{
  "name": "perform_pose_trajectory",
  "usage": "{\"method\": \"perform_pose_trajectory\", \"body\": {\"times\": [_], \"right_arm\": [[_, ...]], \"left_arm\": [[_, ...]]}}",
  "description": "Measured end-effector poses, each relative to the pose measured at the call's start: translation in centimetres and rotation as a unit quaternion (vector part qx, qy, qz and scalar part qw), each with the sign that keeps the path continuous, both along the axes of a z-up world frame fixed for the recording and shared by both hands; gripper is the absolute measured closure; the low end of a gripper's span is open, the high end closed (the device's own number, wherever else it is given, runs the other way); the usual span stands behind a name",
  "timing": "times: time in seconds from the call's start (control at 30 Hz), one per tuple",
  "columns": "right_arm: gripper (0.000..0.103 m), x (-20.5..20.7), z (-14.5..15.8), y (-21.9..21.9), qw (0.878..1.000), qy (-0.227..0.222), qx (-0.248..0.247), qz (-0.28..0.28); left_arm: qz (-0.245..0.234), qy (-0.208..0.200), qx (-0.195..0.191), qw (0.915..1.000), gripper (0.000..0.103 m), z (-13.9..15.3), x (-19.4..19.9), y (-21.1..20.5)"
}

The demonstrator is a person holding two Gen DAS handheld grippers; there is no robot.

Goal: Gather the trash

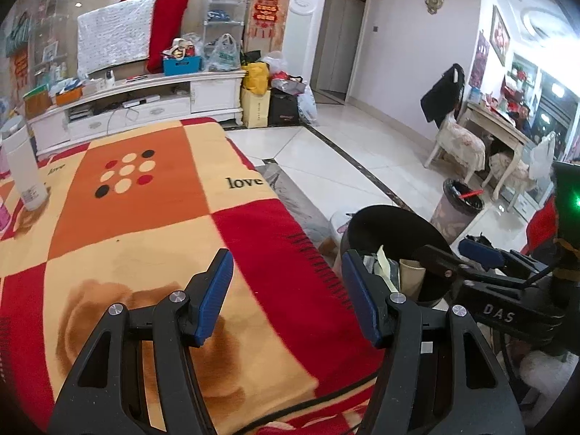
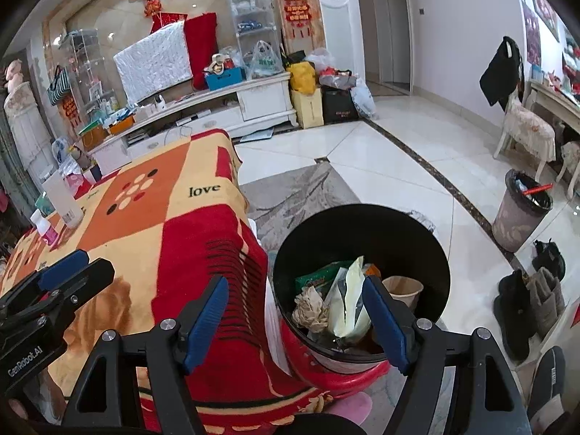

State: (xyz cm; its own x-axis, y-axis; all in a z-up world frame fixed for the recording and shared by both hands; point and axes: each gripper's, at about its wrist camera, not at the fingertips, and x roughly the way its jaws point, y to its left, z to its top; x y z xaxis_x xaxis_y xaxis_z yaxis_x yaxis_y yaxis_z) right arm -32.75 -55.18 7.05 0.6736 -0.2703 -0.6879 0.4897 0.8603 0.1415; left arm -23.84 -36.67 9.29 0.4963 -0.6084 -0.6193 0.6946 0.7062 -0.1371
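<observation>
Covering the table, a red, orange and cream blanket (image 1: 152, 217) fills the space ahead of and below the left gripper (image 1: 286, 290), whose blue-padded jaws stand apart with nothing between them. Beyond that gripper's right finger, off the blanket's edge, sits the black bin (image 2: 362, 239), and the right gripper (image 2: 297, 311) hangs directly above its near rim, jaws spread and empty. Inside the bin, just past the right gripper's fingertips, lies the trash: a pale yellow wrapper (image 2: 349, 301) between the two fingers' lines, a crumpled brown paper ball (image 2: 308, 308) to its left, a green packet (image 2: 319, 275) behind, and a paper cup (image 2: 402, 288) beyond the right finger. Far to the left gripper's left stands a white bottle (image 1: 23, 170).
</observation>
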Motion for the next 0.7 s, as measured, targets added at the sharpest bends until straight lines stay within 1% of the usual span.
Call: {"method": "perform_pose_trajectory", "body": {"times": [0.23, 0.37, 0.7], "right_arm": [[0.028, -0.3, 1.3, 0.7, 0.999, -0.013, -0.034, -0.008], [0.022, -0.7, 2.0, 1.4, 0.998, -0.027, -0.063, -0.016], [0.021, -0.6, 2.4, 1.4, 0.997, -0.034, -0.068, -0.016]], "left_arm": [[0.014, -0.004, -0.003, 0.9999, 0.042, 0.2, 0.0, 0.8], [0.015, -0.005, -0.005, 0.9999, 0.042, 0.1, -0.1, 1.0], [0.011, -0.004, -0.011, 0.9999, 0.042, 0.1, 0.1, 1.3]]}}
